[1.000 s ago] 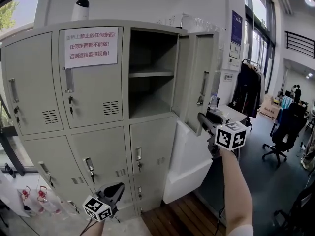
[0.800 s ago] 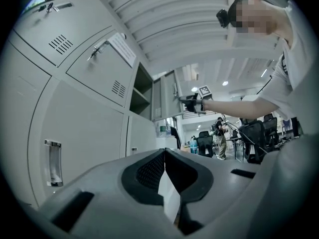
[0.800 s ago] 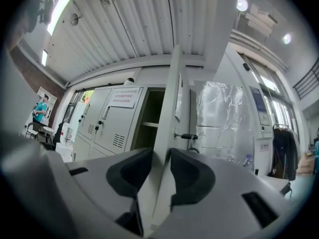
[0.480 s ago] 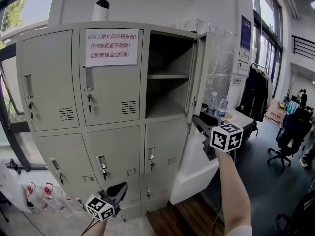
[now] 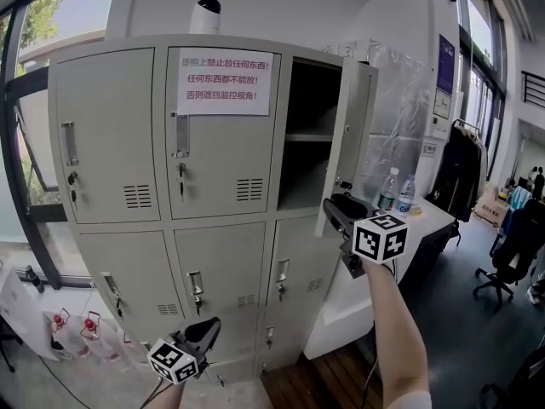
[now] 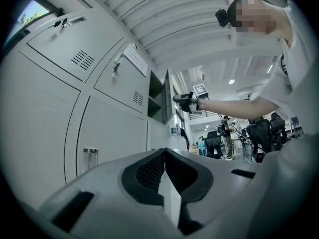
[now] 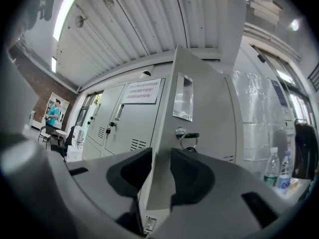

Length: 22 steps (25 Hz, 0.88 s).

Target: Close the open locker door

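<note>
Up in the top row of the tall grey metal locker bank [image 5: 111,143], the open grey metal locker door [image 5: 347,135] stands ajar, swung out from the right side of its compartment. A bare shelf inside the compartment shows past it. The right gripper [image 5: 330,209] is raised to the lower part of the door's free edge. In the right gripper view its jaws are closing on that edge, which stands between the two black pads. The pads lie against either face of the panel, just below the lock with a small bunch of keys [image 7: 187,135] hanging in it.

The left gripper [image 5: 207,325] hangs low in front of the bottom row of lockers, well apart from the door. Its jaws are together at the tips. A pale sliver shows between the pads lower down, perhaps only the inner face of a finger, and I cannot make out what it is.

A white paper notice with red print [image 5: 225,82] is stuck to the middle upper door. Two clear plastic bottles [image 5: 390,190] stand on the white worktop [image 5: 430,220] to the right of the lockers.
</note>
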Available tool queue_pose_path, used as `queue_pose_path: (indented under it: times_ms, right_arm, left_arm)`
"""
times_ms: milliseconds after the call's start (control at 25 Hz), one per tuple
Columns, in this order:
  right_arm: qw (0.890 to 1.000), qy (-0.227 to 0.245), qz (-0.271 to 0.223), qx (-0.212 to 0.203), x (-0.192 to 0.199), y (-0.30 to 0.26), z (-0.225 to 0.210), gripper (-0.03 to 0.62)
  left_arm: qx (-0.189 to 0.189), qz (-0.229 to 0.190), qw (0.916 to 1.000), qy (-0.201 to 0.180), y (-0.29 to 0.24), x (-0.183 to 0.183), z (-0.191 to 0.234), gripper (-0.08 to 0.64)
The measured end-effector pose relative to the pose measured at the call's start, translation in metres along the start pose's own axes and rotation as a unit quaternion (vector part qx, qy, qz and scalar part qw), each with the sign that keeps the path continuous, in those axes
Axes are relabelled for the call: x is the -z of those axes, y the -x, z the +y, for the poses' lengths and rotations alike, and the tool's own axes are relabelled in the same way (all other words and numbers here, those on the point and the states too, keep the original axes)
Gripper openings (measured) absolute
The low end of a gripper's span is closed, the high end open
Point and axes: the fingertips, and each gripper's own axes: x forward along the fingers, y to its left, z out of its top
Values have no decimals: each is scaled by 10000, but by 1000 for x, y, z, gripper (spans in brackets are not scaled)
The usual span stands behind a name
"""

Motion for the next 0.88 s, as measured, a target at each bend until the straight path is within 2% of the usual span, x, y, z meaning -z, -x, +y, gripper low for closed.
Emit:
queue_pose_path:
  times_ms: [320, 560, 880]
  right_arm:
    - [10000, -24, 43, -71, 8, -59, 17, 116]
    - [9999, -68, 23, 111, 12, -103, 15, 115]
    - [9992, -137, 247, 286, 24, -146, 4, 112]
  left_arm:
    - [-338, 24, 9994, 25, 16, 8, 34, 8]
    - [-471, 67, 9989, 52, 21, 11, 55, 8]
    - [-534, 130, 9985, 31, 19, 17, 73, 8]
